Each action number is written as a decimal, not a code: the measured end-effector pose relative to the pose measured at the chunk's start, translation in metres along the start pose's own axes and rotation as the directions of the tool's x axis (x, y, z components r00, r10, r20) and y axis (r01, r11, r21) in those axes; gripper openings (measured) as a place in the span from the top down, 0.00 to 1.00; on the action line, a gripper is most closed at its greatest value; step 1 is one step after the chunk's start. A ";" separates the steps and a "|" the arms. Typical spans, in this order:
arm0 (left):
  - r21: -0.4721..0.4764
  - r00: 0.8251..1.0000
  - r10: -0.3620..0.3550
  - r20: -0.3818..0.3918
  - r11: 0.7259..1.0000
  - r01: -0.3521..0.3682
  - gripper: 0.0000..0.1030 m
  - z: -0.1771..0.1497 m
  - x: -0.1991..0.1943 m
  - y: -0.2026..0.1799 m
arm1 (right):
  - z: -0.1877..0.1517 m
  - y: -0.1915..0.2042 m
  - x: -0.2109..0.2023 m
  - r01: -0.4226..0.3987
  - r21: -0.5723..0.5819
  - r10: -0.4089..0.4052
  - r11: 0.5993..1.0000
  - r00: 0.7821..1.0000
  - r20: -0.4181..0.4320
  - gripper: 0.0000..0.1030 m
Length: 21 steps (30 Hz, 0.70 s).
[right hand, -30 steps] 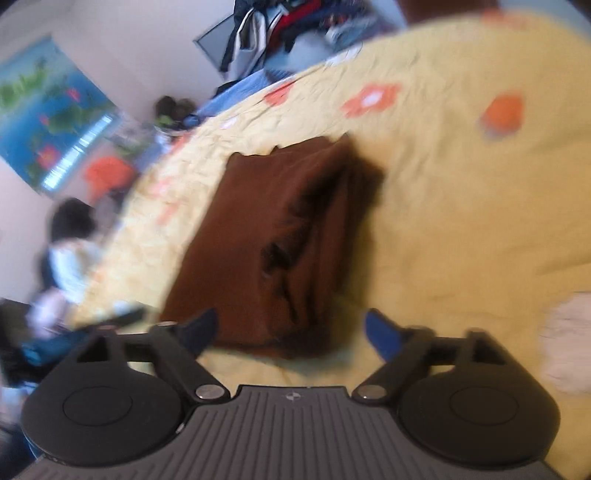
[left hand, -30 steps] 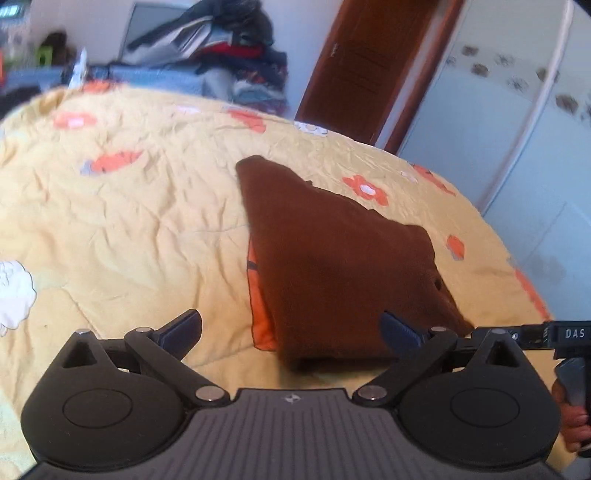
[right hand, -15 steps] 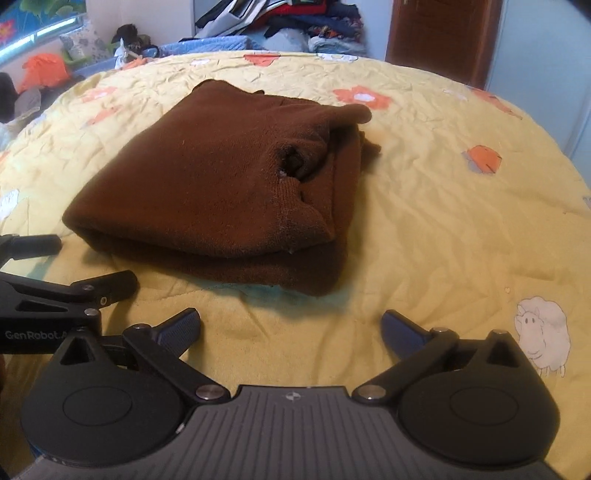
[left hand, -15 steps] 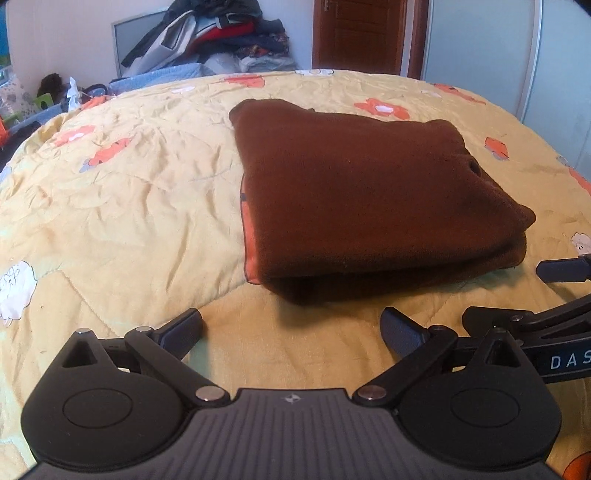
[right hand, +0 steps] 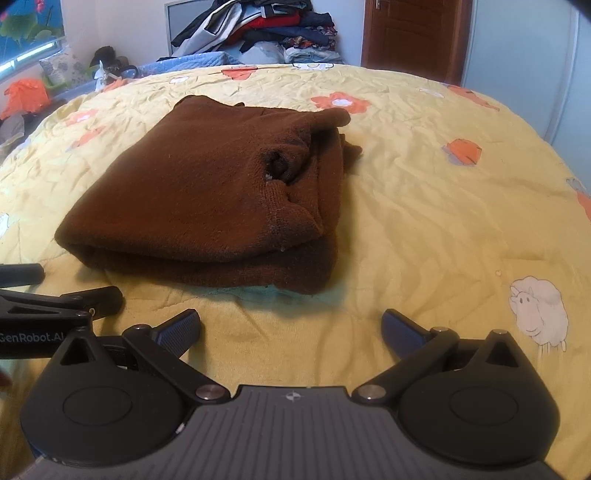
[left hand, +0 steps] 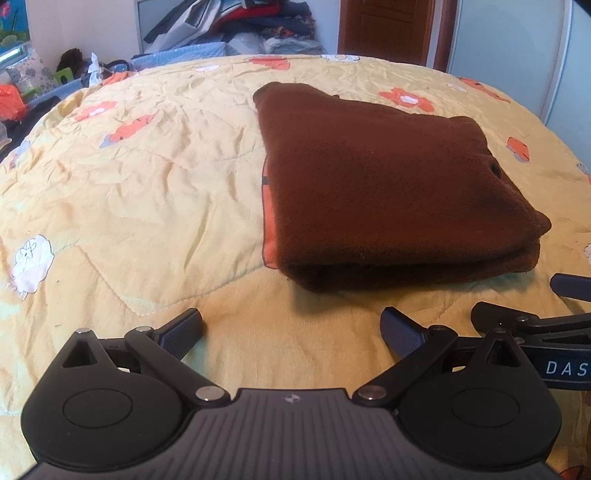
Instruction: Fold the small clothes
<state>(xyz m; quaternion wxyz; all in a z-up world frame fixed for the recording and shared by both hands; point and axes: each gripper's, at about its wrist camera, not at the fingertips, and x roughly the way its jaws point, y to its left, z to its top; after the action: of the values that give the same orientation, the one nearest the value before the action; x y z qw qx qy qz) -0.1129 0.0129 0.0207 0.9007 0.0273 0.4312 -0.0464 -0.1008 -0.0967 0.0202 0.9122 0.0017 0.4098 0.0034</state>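
A folded brown fleece garment [left hand: 388,184] [right hand: 207,192] lies on the yellow flowered bedspread [left hand: 147,184] [right hand: 424,206]. My left gripper [left hand: 291,328] stands open just short of the garment's near folded edge, nothing between its fingers. My right gripper [right hand: 291,325] is open too, in front of the garment's near right corner, with only bedspread between the pads. Each gripper's black fingers show in the other's view: the right one's fingers [left hand: 517,317] at the right edge, the left one's fingers [right hand: 92,295] at the left edge. A sleeve roll sits on the garment's right side.
A pile of clothes [right hand: 266,29] is heaped beyond the far side of the bed. A wooden door [right hand: 410,33] and a pale wardrobe [left hand: 517,48] stand at the back right. Toys and clutter [right hand: 26,96] lie off the bed's left side.
Both views swung from tilted and blurred to level a second ago, then held still. The garment now lies squarely ahead of both grippers. The right jaws spread slightly wider.
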 end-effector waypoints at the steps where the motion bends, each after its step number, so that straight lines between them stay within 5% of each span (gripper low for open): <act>1: -0.007 1.000 0.004 -0.003 1.000 -0.004 0.00 0.000 0.000 0.000 | 0.001 0.000 0.000 0.001 0.002 -0.001 1.000 1.000 -0.003 0.00; 21: -0.063 0.998 0.050 -0.024 0.997 -0.052 0.00 0.007 0.003 0.000 | 0.016 0.004 0.010 0.039 0.022 -0.036 0.999 0.994 -0.104 0.00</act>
<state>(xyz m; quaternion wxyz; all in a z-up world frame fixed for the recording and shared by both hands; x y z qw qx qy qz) -0.1060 0.0118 0.0226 0.8970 0.0104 0.4419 -0.0094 -0.0820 -0.0922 0.0236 0.8895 0.0047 0.4564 -0.0186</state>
